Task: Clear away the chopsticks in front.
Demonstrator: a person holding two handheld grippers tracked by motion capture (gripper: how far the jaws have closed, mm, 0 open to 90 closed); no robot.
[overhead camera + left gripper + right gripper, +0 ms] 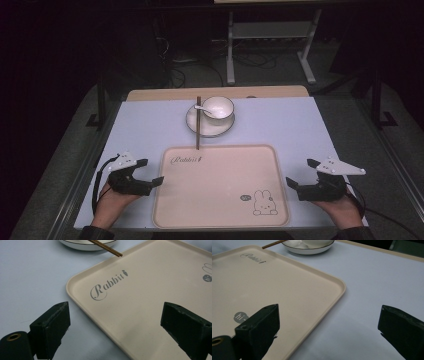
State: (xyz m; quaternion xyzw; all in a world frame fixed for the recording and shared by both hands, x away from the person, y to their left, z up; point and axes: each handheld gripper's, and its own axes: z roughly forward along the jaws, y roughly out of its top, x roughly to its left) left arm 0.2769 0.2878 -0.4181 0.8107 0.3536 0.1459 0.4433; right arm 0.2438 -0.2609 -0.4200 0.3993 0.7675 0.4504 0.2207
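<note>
A pale lilac-white tabletop [300,125] carries a large cream rounded-square plastic tray [220,205] at its near middle and, just beyond it, a white dark-rimmed round saucer [216,128] near the far edge.

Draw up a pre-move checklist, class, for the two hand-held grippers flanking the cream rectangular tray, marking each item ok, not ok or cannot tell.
1. Left gripper jaws open, nothing between them: ok.
2. Right gripper jaws open, nothing between them: ok.
3. Cream rectangular tray bare and flat on the pale blue table: ok.
4. Brown wooden chopsticks lie across the white plate, tips at the tray's far rim: ok.
5. White bowl upright on the plate, white spoon beside it: ok.
6. Bowl's contents: cannot tell.
</note>
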